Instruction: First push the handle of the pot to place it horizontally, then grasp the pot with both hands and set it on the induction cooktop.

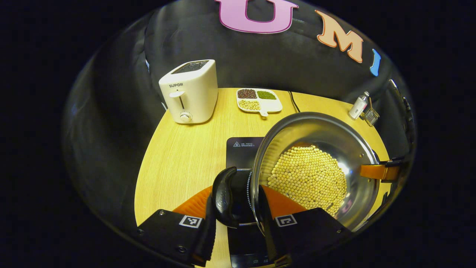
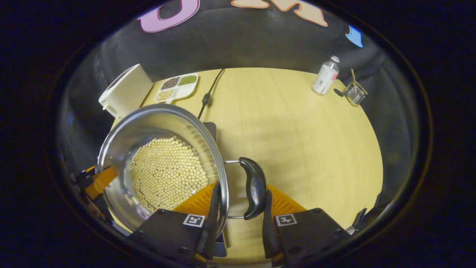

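Note:
A steel pot (image 1: 316, 128) holding yellow beans (image 1: 308, 178) sits over the black induction cooktop (image 1: 241, 149); whether it rests on the cooktop or hangs just above it I cannot tell. My left gripper (image 1: 237, 201) is shut on one black side handle (image 1: 225, 197), one finger outside the handle and the other inside the rim. In the right gripper view my right gripper (image 2: 241, 197) is shut the same way on the opposite handle (image 2: 253, 188) of the pot (image 2: 156, 119). Each view shows the other gripper across the pot. A corner of the cooktop (image 2: 212, 128) peeks out behind the pot.
At the back of the wooden table (image 1: 178, 156) stand a white toaster (image 1: 189, 91) and a divided dish of beans (image 1: 259, 99). A black cable (image 2: 208, 95) runs to the cooktop. A small bottle (image 2: 326, 76) and a wire basket (image 2: 355, 93) stand far right.

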`<state>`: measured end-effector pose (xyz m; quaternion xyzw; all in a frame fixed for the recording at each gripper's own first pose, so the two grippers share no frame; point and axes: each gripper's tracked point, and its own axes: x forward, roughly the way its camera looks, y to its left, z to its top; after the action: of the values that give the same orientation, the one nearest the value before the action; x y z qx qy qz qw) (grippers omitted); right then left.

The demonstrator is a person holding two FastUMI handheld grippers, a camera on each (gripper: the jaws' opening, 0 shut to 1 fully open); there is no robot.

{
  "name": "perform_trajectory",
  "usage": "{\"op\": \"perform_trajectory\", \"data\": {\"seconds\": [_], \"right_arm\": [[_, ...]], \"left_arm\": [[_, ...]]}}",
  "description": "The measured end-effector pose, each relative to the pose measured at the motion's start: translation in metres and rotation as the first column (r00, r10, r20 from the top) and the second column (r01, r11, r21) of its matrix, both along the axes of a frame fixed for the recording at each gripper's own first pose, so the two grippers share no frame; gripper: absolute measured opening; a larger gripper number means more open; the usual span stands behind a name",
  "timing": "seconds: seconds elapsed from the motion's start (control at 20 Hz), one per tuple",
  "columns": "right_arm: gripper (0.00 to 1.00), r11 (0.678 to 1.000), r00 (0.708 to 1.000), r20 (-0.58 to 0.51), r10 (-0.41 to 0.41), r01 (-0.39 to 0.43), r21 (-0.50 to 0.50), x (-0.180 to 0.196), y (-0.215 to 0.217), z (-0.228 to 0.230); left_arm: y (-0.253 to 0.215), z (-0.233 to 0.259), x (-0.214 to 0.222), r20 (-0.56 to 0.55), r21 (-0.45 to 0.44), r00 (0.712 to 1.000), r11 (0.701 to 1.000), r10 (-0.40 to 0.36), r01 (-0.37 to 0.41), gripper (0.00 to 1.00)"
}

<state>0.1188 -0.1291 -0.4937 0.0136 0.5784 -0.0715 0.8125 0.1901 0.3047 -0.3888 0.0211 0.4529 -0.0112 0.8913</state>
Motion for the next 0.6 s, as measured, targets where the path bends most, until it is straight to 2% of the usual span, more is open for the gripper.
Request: {"op": "perform_trajectory", "data": {"seconds": [0.15, 0.2, 0.35, 0.4, 0.6], "right_arm": [[0.50, 1.000, 1.000, 0.005, 0.002, -0.002, -0.005, -0.0007, -0.0003, -0.0010], [0.54, 1.000, 1.000, 0.011, 0.005, -0.005, -0.008, 0.0004, -0.0003, -0.0010], [0.54, 1.000, 1.000, 0.027, -0.006, 0.006, 0.008, -0.0006, -0.0002, -0.0007], [0.50, 1.000, 1.000, 0.026, -0.005, 0.005, 0.008, 0.0005, 0.0000, -0.0007], [0.54, 1.000, 1.000, 0.021, -0.008, 0.008, 0.013, 0.0020, 0.0007, -0.0007]], "left_arm": [[0.0000, 0.0002, -0.0001, -0.001, 0.001, 1.000, 1.000, 0.002, -0.002, 0.57], [0.0002, 0.0005, -0.0006, 0.000, 0.000, 1.000, 1.000, 0.007, -0.007, 0.57], [0.0001, -0.0003, 0.0014, 0.013, -0.001, 1.000, 1.000, 0.002, -0.002, 0.62], [0.0004, 0.0005, 0.0013, 0.008, 0.007, 1.000, 1.000, -0.005, 0.004, 0.62], [0.0021, 0.0020, -0.0014, -0.007, 0.024, 1.000, 1.000, 0.007, -0.007, 0.61]]}}
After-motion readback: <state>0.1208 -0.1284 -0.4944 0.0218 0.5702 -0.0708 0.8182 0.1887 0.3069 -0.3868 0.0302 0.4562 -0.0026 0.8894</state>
